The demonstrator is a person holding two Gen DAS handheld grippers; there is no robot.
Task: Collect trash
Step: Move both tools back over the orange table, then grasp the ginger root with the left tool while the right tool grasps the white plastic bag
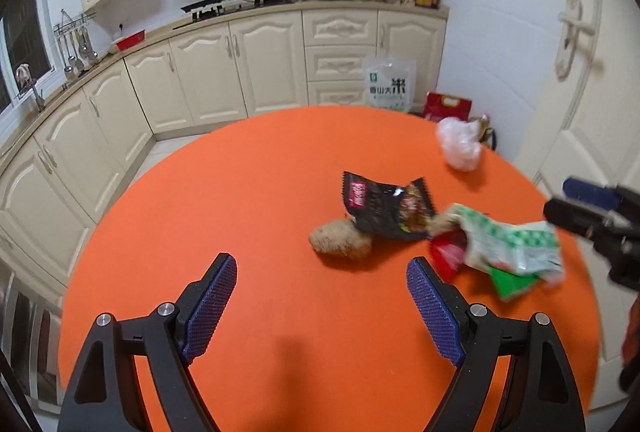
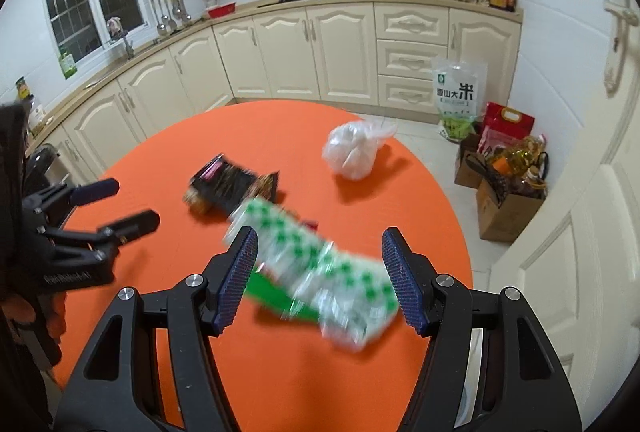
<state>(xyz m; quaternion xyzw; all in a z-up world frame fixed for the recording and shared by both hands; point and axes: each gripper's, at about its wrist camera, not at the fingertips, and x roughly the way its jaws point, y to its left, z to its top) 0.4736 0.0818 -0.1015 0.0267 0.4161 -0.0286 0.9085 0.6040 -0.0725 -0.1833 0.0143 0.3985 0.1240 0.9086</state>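
While both tools hang over the orange counter [image 1: 240, 192], neither grips anything. Left tool [image 1: 320, 296]: jaws wide apart, only bare counter between the pads. Right tool [image 2: 318, 272]: jaws apart; the green-white wrapper [image 2: 320, 272] sits between them, blurred, and seems clear of both pads, though the blur makes contact hard to rule out. In the left view that wrapper [image 1: 508, 248] is at the right side of the counter, with a red scrap [image 1: 448, 256] under its near end, and the right tool [image 1: 592, 216] comes in from the right edge just beside it. Black wrapper [image 1: 388, 208] lies mid-counter, touching the green-white one at its right end. Brown lump [image 1: 340, 242] sits against the black wrapper's near-left edge. White plastic bag [image 1: 460, 144], knotted, is at the far right rim, well apart from the rest. In the right view the left tool [image 2: 116, 204] shows at the left edge, jaws apart, near the black wrapper [image 2: 232, 188]; bag [image 2: 354, 150] beyond.
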